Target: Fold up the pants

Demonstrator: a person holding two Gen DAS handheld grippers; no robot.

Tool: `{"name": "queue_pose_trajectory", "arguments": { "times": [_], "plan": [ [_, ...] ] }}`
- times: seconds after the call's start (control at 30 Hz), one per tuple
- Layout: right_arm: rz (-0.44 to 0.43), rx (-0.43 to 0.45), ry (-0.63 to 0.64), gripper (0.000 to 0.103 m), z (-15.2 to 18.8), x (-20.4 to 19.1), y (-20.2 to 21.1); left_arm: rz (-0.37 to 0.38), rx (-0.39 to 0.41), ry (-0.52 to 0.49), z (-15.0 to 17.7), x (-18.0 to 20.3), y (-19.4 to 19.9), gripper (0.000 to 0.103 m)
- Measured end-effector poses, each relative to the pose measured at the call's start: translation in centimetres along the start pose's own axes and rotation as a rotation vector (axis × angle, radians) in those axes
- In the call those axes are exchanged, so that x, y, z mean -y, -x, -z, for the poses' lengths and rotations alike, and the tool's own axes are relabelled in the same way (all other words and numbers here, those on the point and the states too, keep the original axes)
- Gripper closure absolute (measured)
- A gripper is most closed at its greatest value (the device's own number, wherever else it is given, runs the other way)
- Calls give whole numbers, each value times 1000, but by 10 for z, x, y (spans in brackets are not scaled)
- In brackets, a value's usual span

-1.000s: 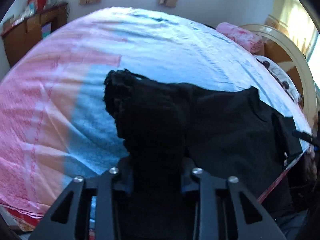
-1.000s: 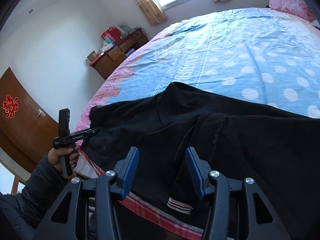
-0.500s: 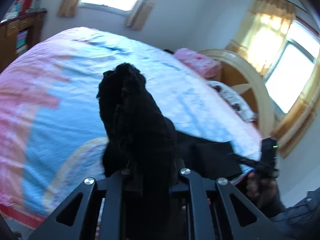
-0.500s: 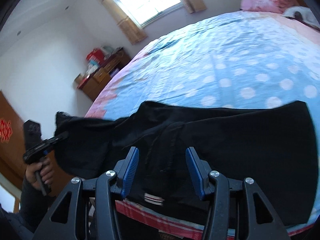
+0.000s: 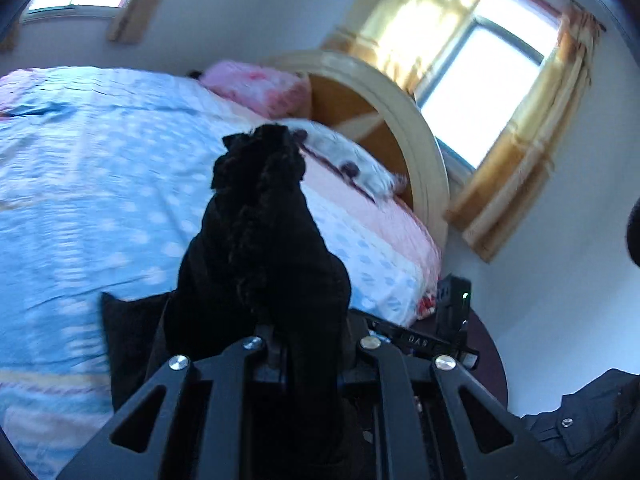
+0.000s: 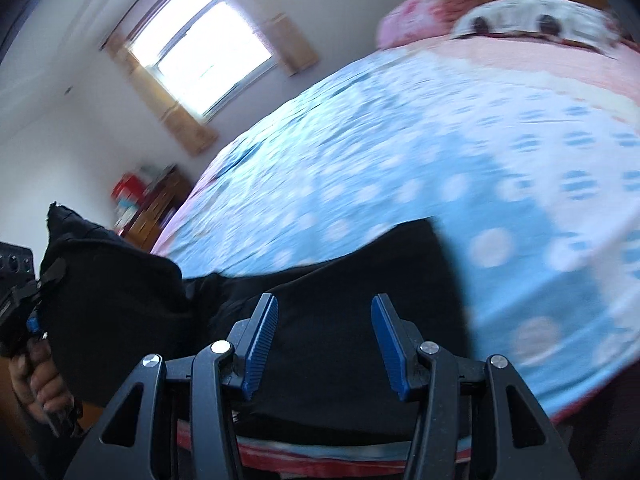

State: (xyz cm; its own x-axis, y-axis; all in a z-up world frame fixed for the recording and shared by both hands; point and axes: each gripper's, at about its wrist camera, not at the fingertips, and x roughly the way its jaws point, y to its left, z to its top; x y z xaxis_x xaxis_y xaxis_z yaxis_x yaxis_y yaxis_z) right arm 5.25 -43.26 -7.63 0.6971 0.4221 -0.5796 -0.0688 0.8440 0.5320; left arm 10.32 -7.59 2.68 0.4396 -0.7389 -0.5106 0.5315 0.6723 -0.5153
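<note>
Black pants [image 6: 340, 280] lie across the near edge of the blue dotted bedspread [image 6: 400, 168]. One end of them is bunched and lifted off the bed [image 5: 260, 240], and my left gripper [image 5: 308, 340] is shut on that bunch, which hides its fingertips. In the right wrist view the same gripper [image 6: 24, 300] shows at the far left in a person's hand [image 6: 36, 376], with cloth draped over it. My right gripper [image 6: 324, 320] hangs open just above the flat part of the pants, its blue pads [image 6: 262, 340] apart with nothing between them.
A pink pillow [image 5: 256, 86] and a white patterned pillow [image 5: 352, 156] lie by the round wooden headboard [image 5: 404, 120]. Curtained windows [image 5: 480, 92] are behind it. A wooden dresser [image 6: 156, 208] stands beyond the bed's far corner. The bed's red-striped edge [image 6: 320, 450] is below my right gripper.
My left gripper has raised the bunched pants end off the bed and swung it toward the headboard side. My right gripper has slid along the pants toward the pillows, still open.
</note>
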Motion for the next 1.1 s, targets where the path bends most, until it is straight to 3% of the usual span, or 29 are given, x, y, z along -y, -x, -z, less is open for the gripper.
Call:
{"name": "queue_pose_trajectory", "arguments": {
  "times": [0.17, 0.3, 0.4, 0.5, 0.57, 0.7, 0.77, 0.93, 1.0, 1.1],
  "plan": [
    [40, 54, -95, 52, -7, 34, 15, 9, -134, -27, 6, 8, -73, 87],
    [46, 44, -130, 52, -8, 48, 14, 4, -206, -30, 19, 8, -123, 84],
    [27, 22, -149, 52, -8, 55, 9, -25, -238, -24, 27, 9, -142, 66],
    [23, 30, -159, 52, -7, 58, 10, -14, -167, -45, 29, 17, -128, 52],
    [26, 45, -158, 52, -9, 59, 12, -79, -101, -93, 31, 22, -114, 30],
    [19, 59, -127, 45, -7, 49, 17, -205, -36, -131, 46, 6, -76, 28],
    [7, 66, -97, 45, -6, 39, 21, -294, -9, -151, 57, -5, -60, 21],
    [-30, 72, 108, 45, 4, -2, 25, -459, -3, -146, 98, -35, -36, 12],
    [-35, -14, 199, 45, 13, -17, 11, -491, -21, -131, 111, -46, -38, 12],
    [72, -69, 198, 45, 21, -12, 0, -478, -13, -84, 120, -57, -36, 12]
  ]
}}
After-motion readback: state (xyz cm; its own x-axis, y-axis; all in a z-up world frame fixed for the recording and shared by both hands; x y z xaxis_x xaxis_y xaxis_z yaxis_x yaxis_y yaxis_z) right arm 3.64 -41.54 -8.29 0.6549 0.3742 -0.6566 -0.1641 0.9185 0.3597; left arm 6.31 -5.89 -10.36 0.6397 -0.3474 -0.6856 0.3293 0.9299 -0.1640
